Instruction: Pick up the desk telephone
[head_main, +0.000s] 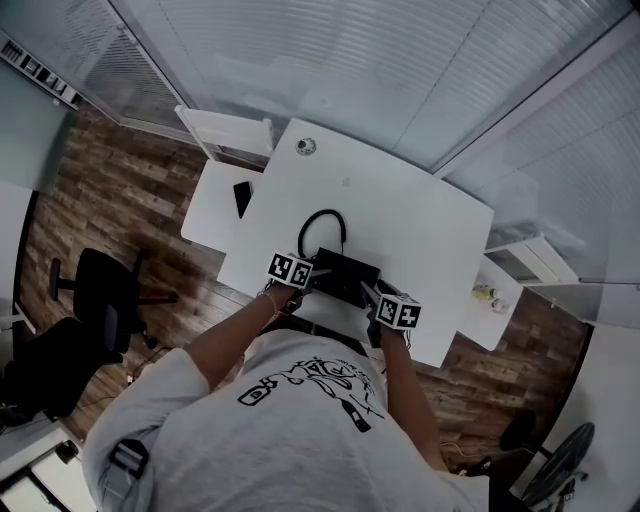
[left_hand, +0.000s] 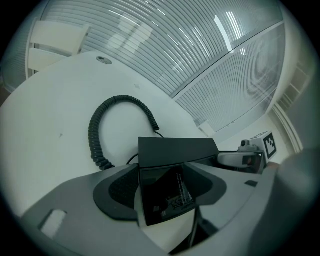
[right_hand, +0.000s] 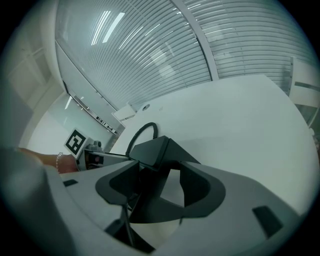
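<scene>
White desk (head_main: 420, 210) spreads out in front of you, and the black telephone (head_main: 345, 272) sits at its near edge, close enough that you can reach both ends without stretching. You bracket it from either side: your left gripper (left_hand: 162, 187) comes in on its left end and your right gripper (right_hand: 157, 187) on its right end. That suits a wide, flat body that a single grip would probably tip.

In the left gripper view the phone's end fills the space between the jaws, and both pads seem pressed against it. In the right gripper view the jaws stand apart around the other end. A strip of desk shows between one pad and the phone, so I judge that side not yet clamped.

The coiled cord (head_main: 322, 222) loops away toward the far side and lies slack on the desk, so it should not pull when you lift.
</scene>
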